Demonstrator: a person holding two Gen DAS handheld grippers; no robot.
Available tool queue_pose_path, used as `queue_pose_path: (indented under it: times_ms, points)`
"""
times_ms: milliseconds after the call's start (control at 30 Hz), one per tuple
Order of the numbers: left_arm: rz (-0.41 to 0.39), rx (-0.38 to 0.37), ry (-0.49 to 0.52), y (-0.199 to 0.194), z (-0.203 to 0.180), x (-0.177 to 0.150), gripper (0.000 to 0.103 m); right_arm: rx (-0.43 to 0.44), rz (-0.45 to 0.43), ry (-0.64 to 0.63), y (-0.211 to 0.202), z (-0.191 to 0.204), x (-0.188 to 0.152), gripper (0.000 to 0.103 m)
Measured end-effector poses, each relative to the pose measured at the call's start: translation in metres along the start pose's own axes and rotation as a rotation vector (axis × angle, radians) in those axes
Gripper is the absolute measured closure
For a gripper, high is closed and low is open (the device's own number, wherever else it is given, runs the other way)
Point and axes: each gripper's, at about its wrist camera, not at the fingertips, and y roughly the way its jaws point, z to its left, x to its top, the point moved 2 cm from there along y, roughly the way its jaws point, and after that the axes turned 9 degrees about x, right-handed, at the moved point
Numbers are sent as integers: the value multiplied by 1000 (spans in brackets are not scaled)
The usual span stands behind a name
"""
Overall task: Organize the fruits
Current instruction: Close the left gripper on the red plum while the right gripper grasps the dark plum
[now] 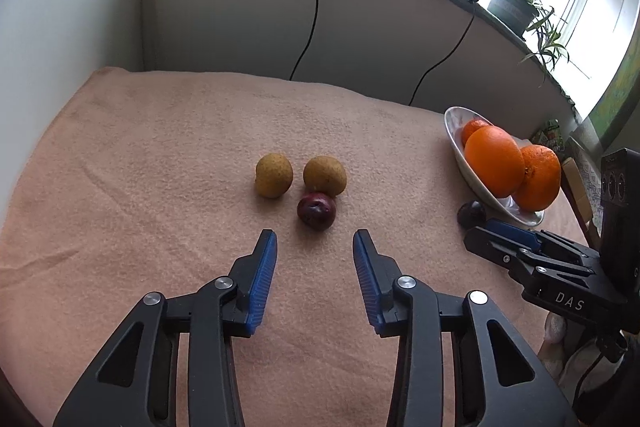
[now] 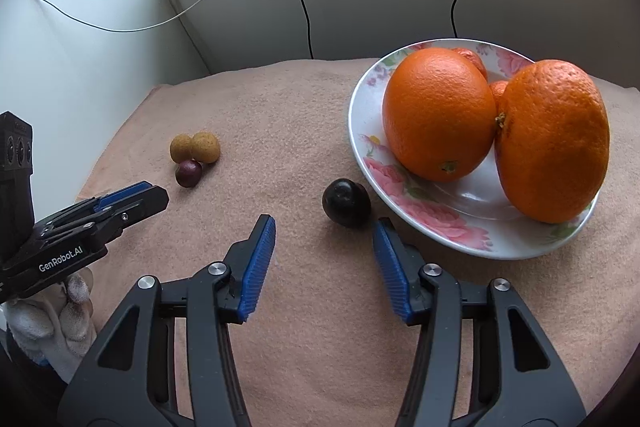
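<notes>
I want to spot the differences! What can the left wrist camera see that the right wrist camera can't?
Only the left wrist view shows the potted plant by the window. Only the right wrist view shows the pink flowers painted on the plate and a white gloved hand. Both show the oranges, two yellow-brown fruits, the reddish plum, the dark plum, and both open grippers: left gripper, right gripper.

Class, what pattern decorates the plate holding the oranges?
Pink flowers on the white plate; clearest in the right wrist view.

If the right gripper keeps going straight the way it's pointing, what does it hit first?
Most likely the dark plum, lying just ahead of the open right gripper beside the plate. Depth is unclear, so it may brush the right finger first.
</notes>
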Motion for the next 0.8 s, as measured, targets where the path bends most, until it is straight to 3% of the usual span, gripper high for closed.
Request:
queue_pose_path:
  times_ms: [133, 600, 800]
  points:
    - [5, 0, 15, 7, 1, 3, 65, -23, 10, 16, 7, -2, 1, 56]
    - [19, 1, 52, 20, -1, 10, 65, -64, 0, 19, 16, 0, 8, 60]
    - [17, 7, 69, 24, -4, 13, 70, -68, -7, 28, 15, -2, 8, 67]
